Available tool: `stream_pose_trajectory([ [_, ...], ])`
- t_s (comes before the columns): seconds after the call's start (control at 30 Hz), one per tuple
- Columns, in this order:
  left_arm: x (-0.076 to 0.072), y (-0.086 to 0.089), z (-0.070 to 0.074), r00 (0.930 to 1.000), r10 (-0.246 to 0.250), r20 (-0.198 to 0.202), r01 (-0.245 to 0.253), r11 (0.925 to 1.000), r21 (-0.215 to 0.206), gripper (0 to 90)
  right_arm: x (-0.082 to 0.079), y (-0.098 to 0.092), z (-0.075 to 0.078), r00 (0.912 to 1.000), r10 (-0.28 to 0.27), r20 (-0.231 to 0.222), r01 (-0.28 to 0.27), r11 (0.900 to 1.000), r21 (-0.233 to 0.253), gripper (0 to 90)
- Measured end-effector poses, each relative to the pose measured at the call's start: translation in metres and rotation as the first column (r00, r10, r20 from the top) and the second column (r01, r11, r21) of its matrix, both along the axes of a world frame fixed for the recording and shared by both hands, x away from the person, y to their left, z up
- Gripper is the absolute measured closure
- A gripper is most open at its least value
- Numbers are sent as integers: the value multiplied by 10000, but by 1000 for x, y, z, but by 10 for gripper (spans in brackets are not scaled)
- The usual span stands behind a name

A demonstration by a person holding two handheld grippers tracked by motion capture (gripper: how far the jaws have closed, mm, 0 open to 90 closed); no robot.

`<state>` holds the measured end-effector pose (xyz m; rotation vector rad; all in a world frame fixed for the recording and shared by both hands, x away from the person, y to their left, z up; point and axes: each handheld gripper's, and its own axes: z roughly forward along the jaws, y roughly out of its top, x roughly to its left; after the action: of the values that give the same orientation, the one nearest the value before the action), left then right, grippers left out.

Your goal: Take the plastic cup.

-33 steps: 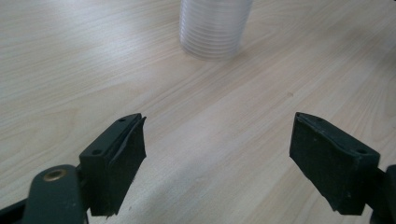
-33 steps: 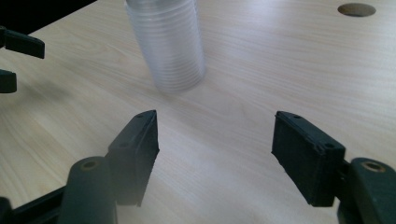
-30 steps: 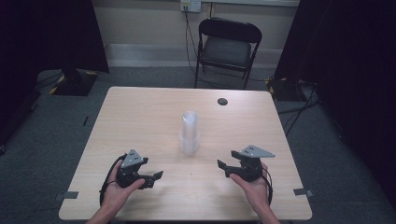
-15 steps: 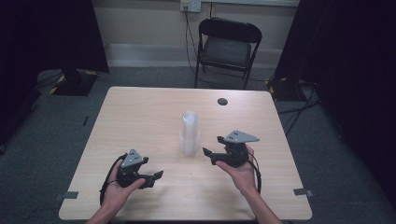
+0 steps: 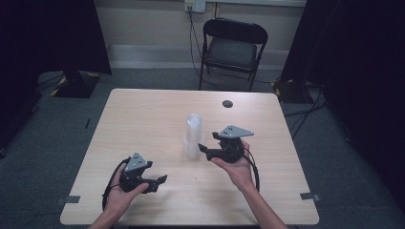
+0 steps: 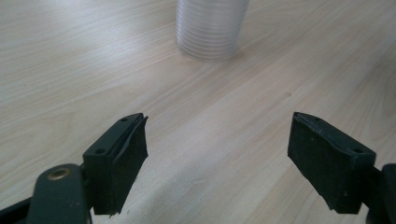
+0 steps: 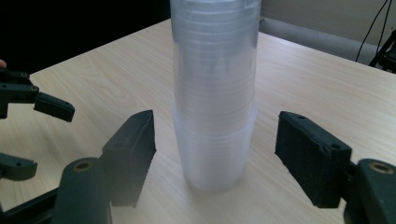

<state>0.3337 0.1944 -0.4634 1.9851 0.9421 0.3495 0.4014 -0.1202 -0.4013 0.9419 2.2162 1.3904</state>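
Observation:
A tall stack of clear plastic cups (image 5: 193,136) stands upright near the middle of the wooden table (image 5: 143,119). My right gripper (image 5: 206,149) is just right of its base, open. In the right gripper view the cup stack (image 7: 215,70) stands between the spread jaws of the right gripper (image 7: 215,122), and neither pad touches it. My left gripper (image 5: 158,183) rests low at the front left, open and holding nothing. The left gripper (image 6: 219,123) points at the cup stack (image 6: 212,28), which stands farther off on bare wood. The right gripper view also shows the left gripper (image 7: 32,135) at its left edge.
A small black disc (image 5: 228,103) lies near the table's far edge. A black folding chair (image 5: 232,47) stands behind the table. Dark curtains hang at both sides. Bare tabletop spreads to the left of the cups and along the front.
My right gripper has moved forward and left from the front right of the table up to the base of the cup stack. The left gripper has stayed put.

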Motion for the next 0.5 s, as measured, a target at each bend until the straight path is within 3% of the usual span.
stream_pose_trajectory([
  [0.17,0,0,0,10000,-13,32,13,10000,56,198,8,9,7,9995,117,286,-125,9995,302,257],
  [0.5,0,0,0,10000,-55,-46,55,9999,93,198,27,26,9,9996,193,195,-201,9988,437,156],
])
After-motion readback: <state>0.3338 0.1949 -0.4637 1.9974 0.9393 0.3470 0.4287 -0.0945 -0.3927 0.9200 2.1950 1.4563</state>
